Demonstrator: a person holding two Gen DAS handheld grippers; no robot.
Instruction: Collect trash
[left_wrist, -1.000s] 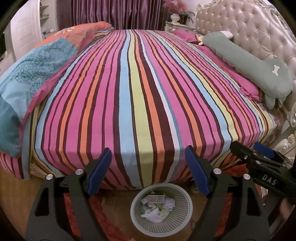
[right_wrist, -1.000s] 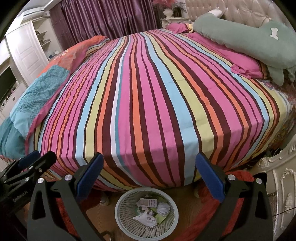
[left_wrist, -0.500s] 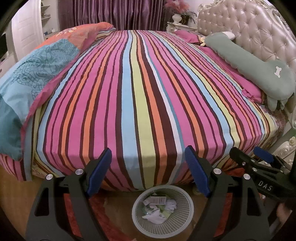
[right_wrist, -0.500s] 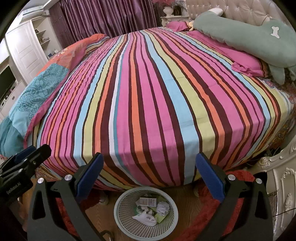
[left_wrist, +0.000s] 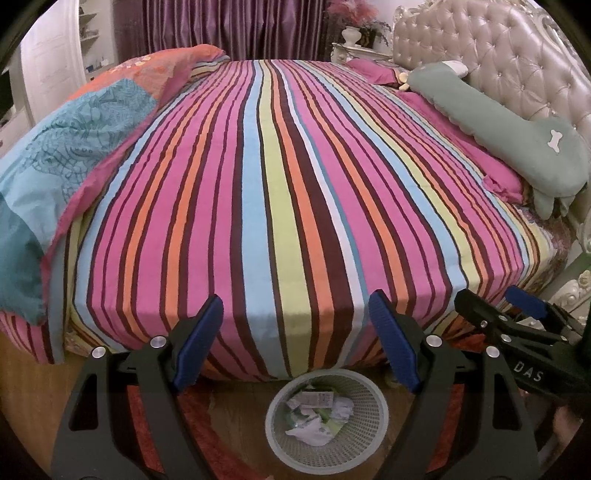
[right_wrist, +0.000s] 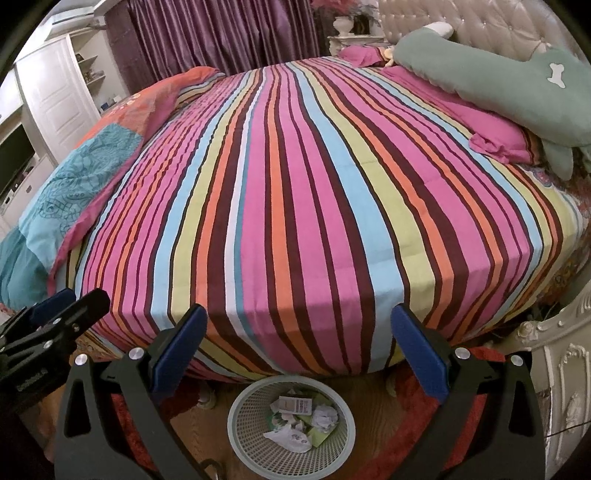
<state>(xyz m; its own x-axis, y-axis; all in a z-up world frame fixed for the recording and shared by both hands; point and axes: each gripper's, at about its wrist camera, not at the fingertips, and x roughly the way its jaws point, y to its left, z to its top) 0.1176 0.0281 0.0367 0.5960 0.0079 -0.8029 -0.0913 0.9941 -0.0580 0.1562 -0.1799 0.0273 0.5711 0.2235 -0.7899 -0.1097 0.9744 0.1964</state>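
Now your left gripper (left_wrist: 295, 339) and right gripper (right_wrist: 299, 350) both gape empty, blue pads apart. Crumpled paper trash (right_wrist: 303, 421) sits in the round mesh plastic basket (right_wrist: 240, 435) on wood floor, below the smooth striped bedsheet (left_wrist: 280, 192).

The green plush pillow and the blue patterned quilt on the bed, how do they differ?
The green plush pillow is plain green with a white bone patch and lies by the tufted headboard. The blue patterned quilt carries a dark printed pattern and hangs over the opposite edge. Both rest on the striped sheet.
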